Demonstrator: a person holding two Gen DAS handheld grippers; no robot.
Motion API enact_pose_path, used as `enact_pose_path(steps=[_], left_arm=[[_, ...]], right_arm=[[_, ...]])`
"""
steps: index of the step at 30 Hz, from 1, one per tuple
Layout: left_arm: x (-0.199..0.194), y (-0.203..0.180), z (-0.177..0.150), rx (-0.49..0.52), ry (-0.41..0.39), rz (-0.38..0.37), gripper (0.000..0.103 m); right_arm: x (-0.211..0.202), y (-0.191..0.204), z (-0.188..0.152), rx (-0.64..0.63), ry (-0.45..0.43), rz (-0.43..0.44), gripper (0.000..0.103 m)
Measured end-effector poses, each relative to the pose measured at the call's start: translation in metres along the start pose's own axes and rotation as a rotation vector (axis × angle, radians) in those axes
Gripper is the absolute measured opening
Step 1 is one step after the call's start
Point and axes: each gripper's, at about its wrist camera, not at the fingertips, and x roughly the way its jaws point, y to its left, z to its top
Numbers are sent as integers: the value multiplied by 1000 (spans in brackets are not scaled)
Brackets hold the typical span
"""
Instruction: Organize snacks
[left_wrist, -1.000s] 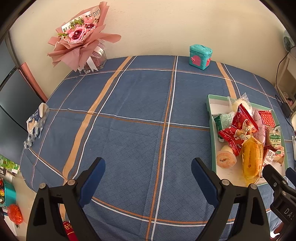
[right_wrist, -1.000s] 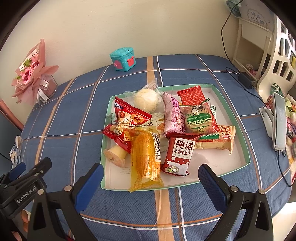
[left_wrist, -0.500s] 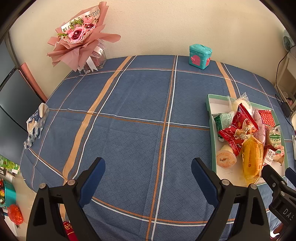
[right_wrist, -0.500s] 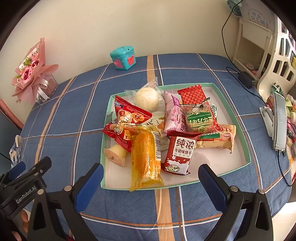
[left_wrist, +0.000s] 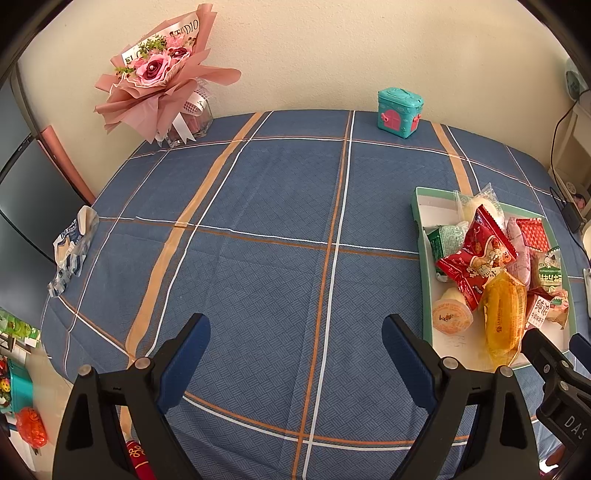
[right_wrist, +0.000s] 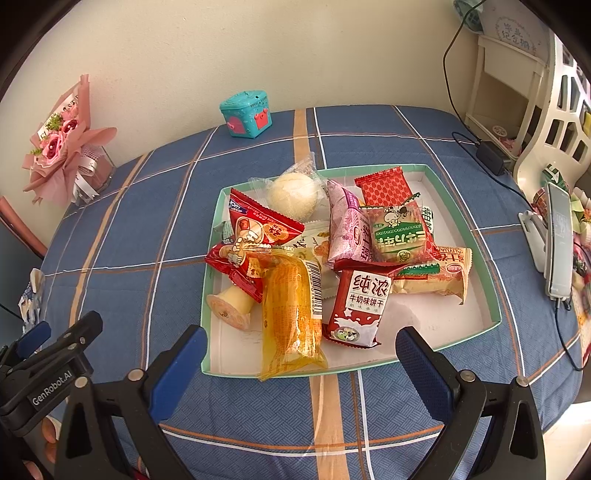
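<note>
Snacks lie heaped in a green-rimmed tray on the checked tabletop. Left tongs hang released over bare cloth; right tongs gape empty at the tray's near edge. Such a jumble fits sorting underway or gathering finished, so no single move is settled.

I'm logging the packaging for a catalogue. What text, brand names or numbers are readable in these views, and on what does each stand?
"纯浓" and "牛奶味饼干": red biscuit packet in the tray.
"GenRobot.AI": side of the left gripper.
"DAS", cut off: side of the right gripper.
"...DIO", partly hidden: bouquet card.
Barcode digits on the yellow packet: too small to read.
Green packet lettering: upside down, unreadable.
</note>
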Motion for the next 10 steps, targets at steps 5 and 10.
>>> enact_pose_path(steps=[5, 10], left_arm=[[-2, 0, 0, 3, -6, -4, 94], [-2, 0, 0, 7, -9, -11, 94]], right_arm=[[0, 0, 0, 1, 0, 0, 103], [0, -1, 0, 0, 0, 0, 103]])
